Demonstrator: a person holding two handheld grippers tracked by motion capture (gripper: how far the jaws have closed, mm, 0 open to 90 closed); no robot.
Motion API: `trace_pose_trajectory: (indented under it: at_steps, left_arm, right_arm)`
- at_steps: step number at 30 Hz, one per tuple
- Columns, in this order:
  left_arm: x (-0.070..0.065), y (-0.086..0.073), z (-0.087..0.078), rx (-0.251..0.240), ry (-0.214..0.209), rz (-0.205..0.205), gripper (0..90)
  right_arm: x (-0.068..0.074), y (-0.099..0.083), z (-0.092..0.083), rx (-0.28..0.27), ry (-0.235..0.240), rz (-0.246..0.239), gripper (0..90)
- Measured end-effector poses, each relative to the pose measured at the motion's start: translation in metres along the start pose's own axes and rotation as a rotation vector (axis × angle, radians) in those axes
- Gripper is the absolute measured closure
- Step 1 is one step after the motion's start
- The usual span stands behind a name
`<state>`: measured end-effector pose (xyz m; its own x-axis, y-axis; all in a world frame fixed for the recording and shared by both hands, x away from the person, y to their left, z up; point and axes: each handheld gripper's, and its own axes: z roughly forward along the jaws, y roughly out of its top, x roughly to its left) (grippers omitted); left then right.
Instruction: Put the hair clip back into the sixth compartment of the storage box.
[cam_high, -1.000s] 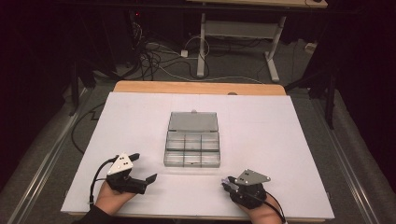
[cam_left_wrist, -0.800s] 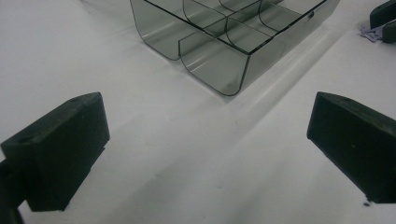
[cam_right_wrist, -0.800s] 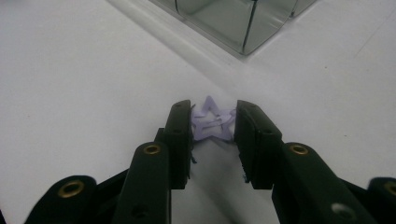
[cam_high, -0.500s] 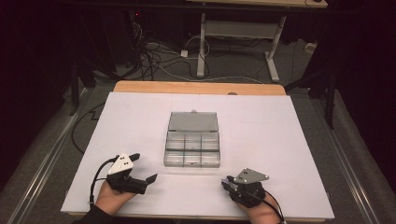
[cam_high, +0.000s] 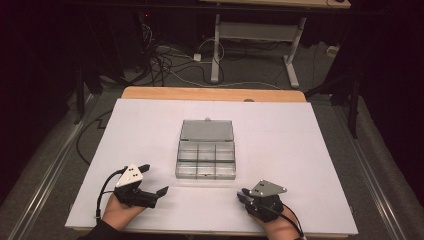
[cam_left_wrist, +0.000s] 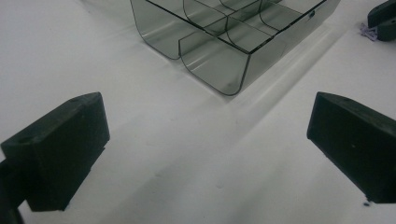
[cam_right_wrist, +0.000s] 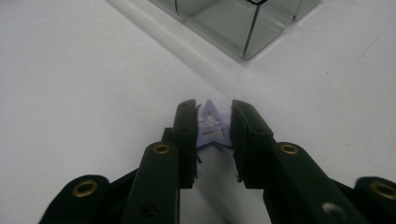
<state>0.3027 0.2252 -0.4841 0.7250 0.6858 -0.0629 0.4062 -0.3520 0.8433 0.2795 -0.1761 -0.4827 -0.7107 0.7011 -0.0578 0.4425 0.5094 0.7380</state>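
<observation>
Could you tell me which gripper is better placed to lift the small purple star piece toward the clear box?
Right. The right gripper has been closing, with the purple star piece between its jaws, near the compartment box. The left gripper is open, holding nothing.

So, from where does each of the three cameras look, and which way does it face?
High view: above the person's side, facing forward and down on the white table; both hands, left gripper, right gripper.
Left gripper view: rides the left gripper, along its wide-apart jaws toward the clear box.
Right gripper view: along narrow jaws around a small purple piece, jaws just closing.
All views share the clear box.
</observation>
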Motion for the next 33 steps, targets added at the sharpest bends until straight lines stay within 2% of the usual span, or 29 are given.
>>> trace_pose_trajectory:
  at_steps: [33]
  left_arm:
    - [0.0003,0.0005,0.0007,0.010,-0.008,0.003,0.0]
  right_arm:
    - [-0.0075,-0.0012,-0.0036,-0.027,0.048,0.060,74.0]
